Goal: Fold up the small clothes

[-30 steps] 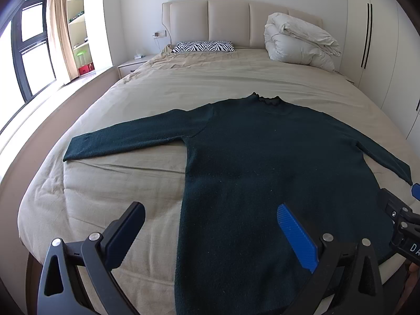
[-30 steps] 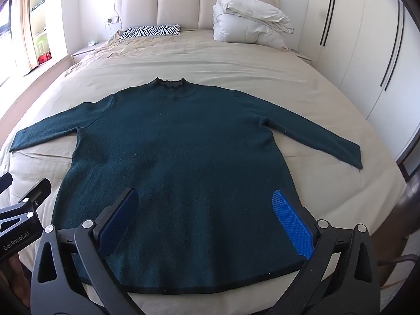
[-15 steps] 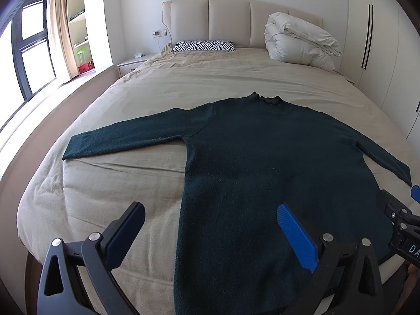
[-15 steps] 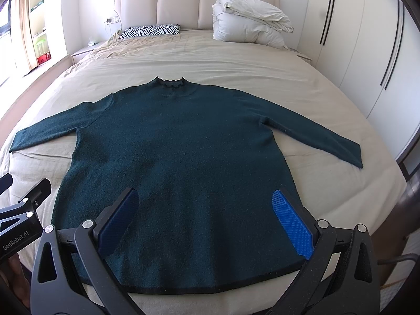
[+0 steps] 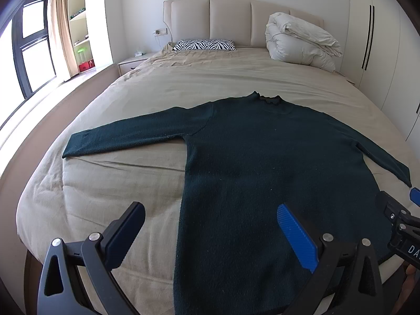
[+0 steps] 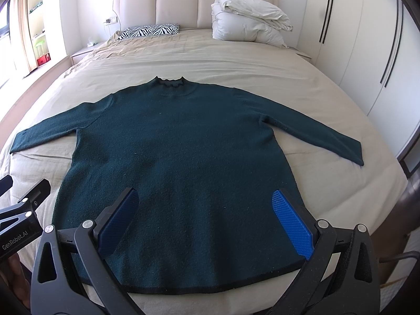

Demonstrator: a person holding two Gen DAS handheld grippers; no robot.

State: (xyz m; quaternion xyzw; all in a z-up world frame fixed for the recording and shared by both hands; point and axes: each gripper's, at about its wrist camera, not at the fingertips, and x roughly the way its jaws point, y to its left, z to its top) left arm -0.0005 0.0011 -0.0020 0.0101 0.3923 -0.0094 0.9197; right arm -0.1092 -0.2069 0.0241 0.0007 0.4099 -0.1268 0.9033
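Across the foot half of the bed [image 6: 236, 60] lies the dark green sweater [image 6: 183, 157], spread flat with its front up, collar [image 6: 169, 82] toward the headboard and hem [image 6: 210, 287] nearest me. Both sleeves are stretched out to the sides: the left sleeve [image 5: 126, 137] runs toward the window side, the right sleeve [image 6: 323, 134] angles toward the wardrobe side. I see no fold anywhere in it, so by my reading the folding proper has not begun; what looks done is only the laying out and smoothing.

My left tongs [image 5: 210, 233] hang above the hem end of the sweater's left side, spread wide and holding nothing, one finger over bare sheet and the other over the knit. My right tongs [image 6: 204, 218] are likewise wide and empty, hovering over the lower body of the sweater, with the hem showing just below them. Neither pair touches the cloth, as far as I can tell.

What is left, I judge, is everything that counts: bringing each sleeve in across the body, folding the sides, then doubling hem toward collar. The knit looks thick and a little clingy, so I would expect it to drag on the sheet rather than slide.

Up by the headboard sit a zebra-print pillow [image 6: 149, 30] and a bundled white duvet [image 6: 249, 21], well apart from the work.
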